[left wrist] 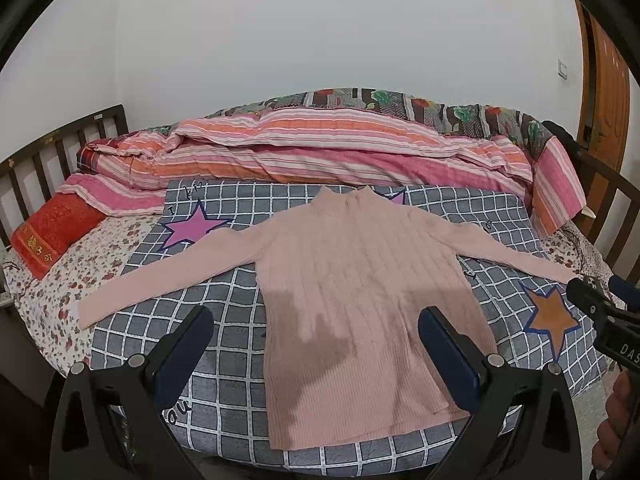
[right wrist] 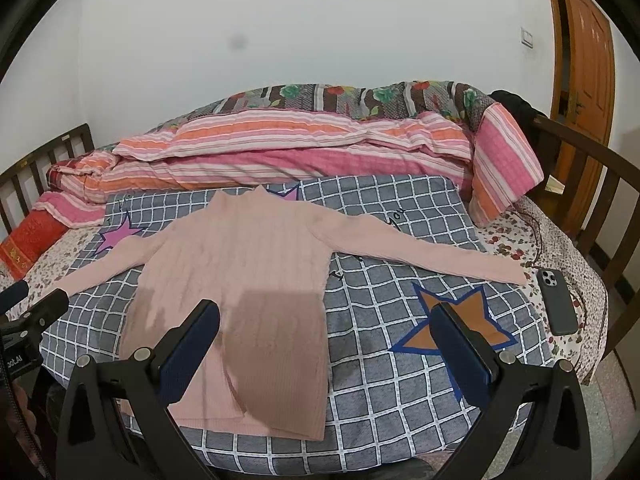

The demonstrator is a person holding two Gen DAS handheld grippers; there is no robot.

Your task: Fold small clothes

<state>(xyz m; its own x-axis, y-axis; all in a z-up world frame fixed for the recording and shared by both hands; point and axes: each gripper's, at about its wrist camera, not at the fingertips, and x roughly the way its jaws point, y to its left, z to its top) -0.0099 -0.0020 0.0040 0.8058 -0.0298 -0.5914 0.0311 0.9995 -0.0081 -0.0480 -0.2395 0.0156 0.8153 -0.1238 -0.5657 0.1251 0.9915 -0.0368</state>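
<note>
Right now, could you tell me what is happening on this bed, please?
A person holds a claw in each hand over a pink sweater spread flat, sleeves out, on a grey checked blanket. The left claw and right claw are both open and touch nothing. No fold has been made yet. A phone lies beside the right sleeve.

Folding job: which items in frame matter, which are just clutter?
Job:
pink sweater, spread flat
checked mat under it
left gripper, open
right gripper, open

Clutter:
phone
striped quilt
red pillow
</note>
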